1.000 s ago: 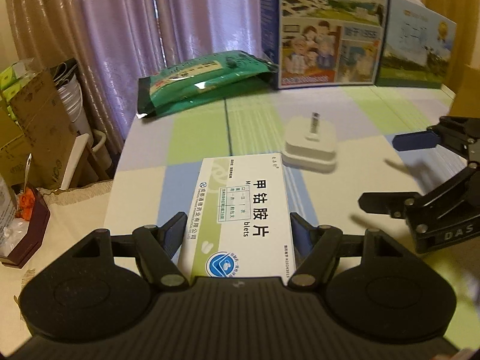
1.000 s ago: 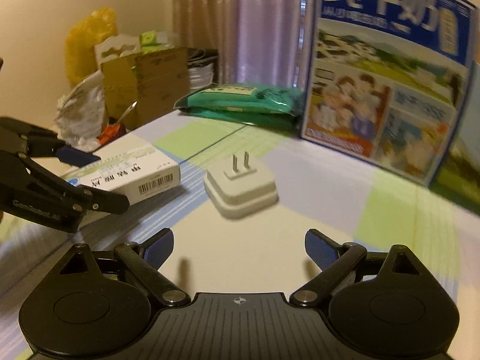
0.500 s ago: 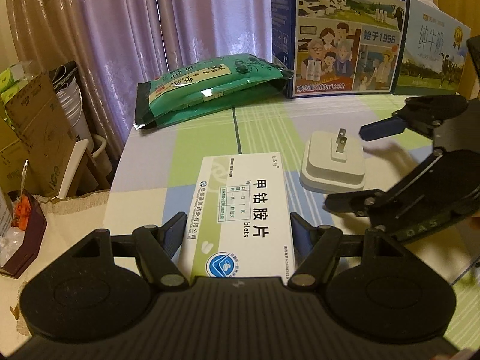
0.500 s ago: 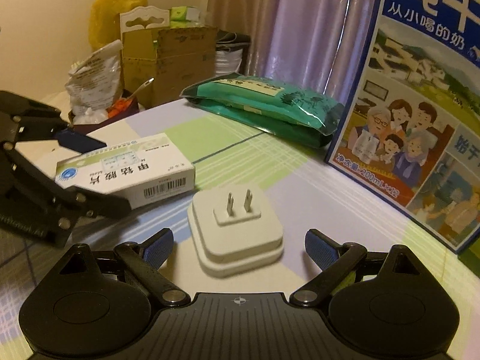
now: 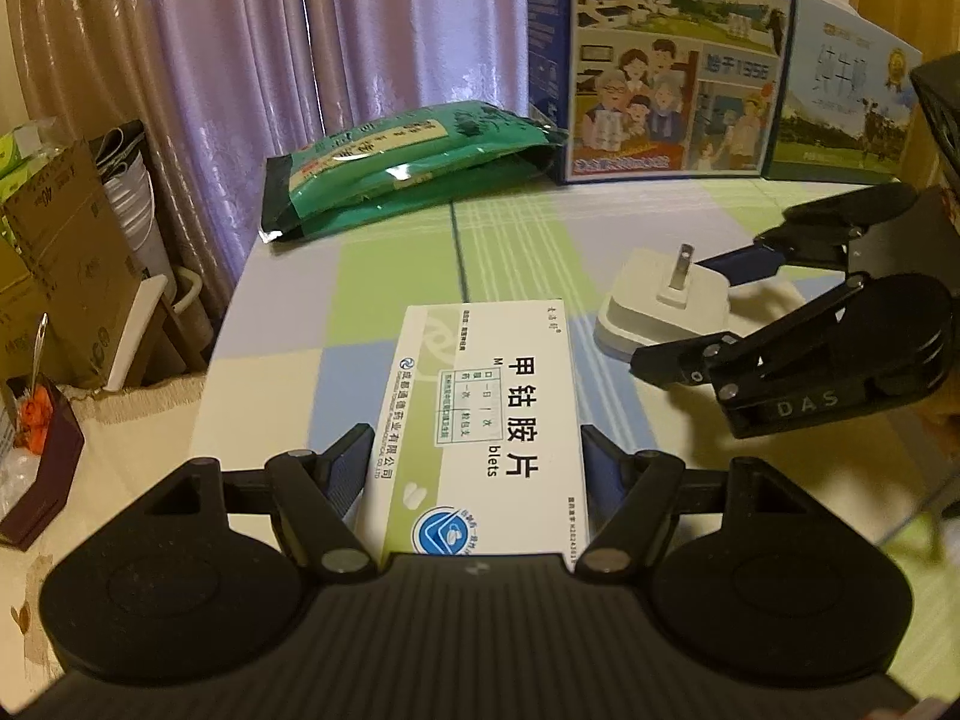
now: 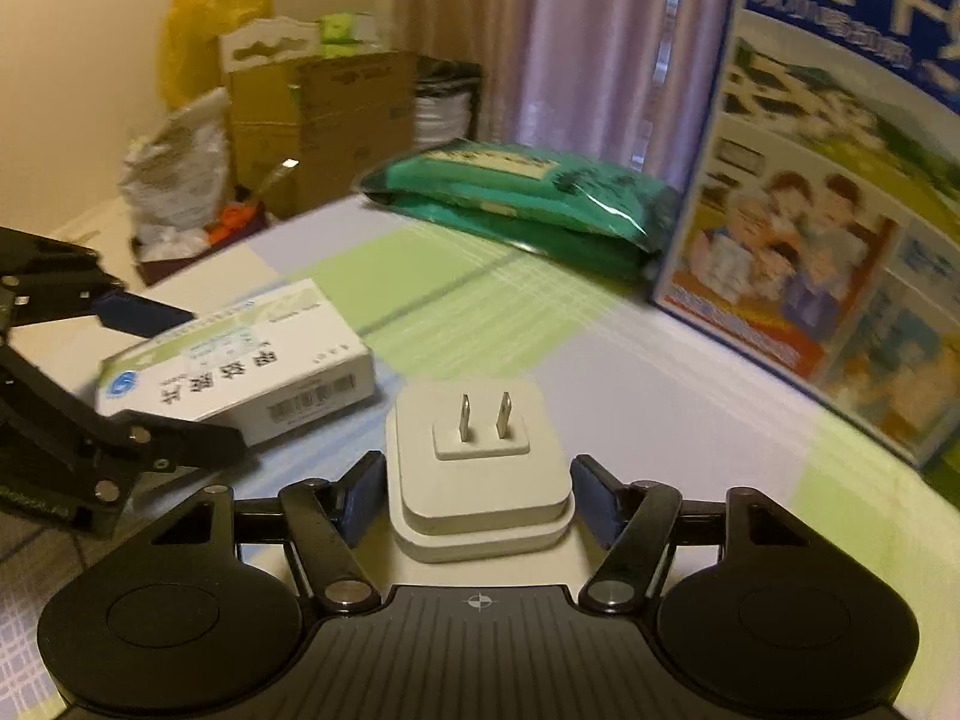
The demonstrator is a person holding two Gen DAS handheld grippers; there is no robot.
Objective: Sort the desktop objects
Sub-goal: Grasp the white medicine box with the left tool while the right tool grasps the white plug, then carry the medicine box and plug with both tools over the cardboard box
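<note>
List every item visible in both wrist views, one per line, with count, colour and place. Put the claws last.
medicine box: 1, white and green, on the table between the left claw's fingers.
plug adapter: 1, white, prongs up, between the right claw's fingers.
green packets: 2 stacked, far side of table by the curtain.
milk carton boxes: 2, blue and pale, standing at the table's back.
tablecloth: 1, checked green, lilac, cream.
cardboard boxes: several, brown, off the table's left.
left claw: 1, black, around the medicine box.
right claw: 1, black, open around the plug adapter.

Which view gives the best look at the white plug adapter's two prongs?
The right wrist view: the white plug adapter sits close and centred, both prongs visible. The left wrist view shows it farther off, side-on, one prong visible.
</note>
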